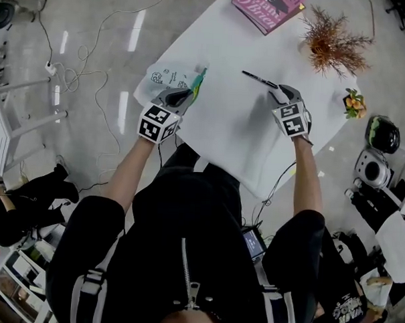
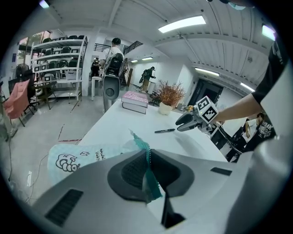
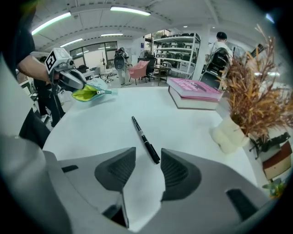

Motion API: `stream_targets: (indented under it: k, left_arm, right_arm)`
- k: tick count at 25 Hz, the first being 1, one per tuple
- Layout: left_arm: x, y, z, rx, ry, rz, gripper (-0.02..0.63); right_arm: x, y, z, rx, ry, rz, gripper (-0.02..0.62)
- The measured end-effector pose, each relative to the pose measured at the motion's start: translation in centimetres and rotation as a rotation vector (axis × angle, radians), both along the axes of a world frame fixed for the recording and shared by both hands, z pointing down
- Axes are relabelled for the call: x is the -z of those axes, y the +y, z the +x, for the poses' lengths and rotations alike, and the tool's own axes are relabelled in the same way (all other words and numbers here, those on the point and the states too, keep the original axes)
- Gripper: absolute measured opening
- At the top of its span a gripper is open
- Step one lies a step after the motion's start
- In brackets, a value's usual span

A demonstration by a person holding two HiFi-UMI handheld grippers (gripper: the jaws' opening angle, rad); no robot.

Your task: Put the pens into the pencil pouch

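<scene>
A pale mint pencil pouch [image 1: 167, 77] with a teal zipper edge lies at the white table's left corner. My left gripper [image 1: 190, 94] is shut on that zipper edge; in the left gripper view the teal strip [image 2: 149, 167] is pinched between the pads and the printed pouch body [image 2: 82, 155] spreads out to the left. A black pen [image 1: 260, 78] lies loose on the table. My right gripper [image 1: 278, 94] hangs just above the pen's near end, open. In the right gripper view the pen [image 3: 144, 137] points away from the gap, its tip level with the pads [image 3: 119, 169], untouched.
A pink book [image 1: 266, 7] lies at the table's far edge. A dried plant in a pale pot [image 1: 331, 42] and a small pot of orange flowers [image 1: 354, 102] stand along the right side. The table [image 1: 230, 135] ends close behind both grippers. Cables run across the floor.
</scene>
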State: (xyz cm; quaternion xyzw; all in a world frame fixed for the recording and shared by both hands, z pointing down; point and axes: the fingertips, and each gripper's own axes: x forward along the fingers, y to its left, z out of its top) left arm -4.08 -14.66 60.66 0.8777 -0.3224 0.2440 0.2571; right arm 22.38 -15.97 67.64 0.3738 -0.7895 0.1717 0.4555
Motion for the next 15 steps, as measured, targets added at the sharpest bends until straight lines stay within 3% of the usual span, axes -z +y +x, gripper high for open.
stream_targets:
  k: [12,15]
  left_arm:
    - [-0.7,-0.6,-0.9,0.034,-0.006,-0.022,0.044]
    - [-0.7,-0.8,-1.2,0.041,-0.007,-0.022,0.044]
  right_arm:
    - [-3.4,-1.3,0.4,-0.048,-0.043,-0.069,0.173]
    - [-3.4,-0.7,-0.1,-0.045,-0.049,-0.062,0.131]
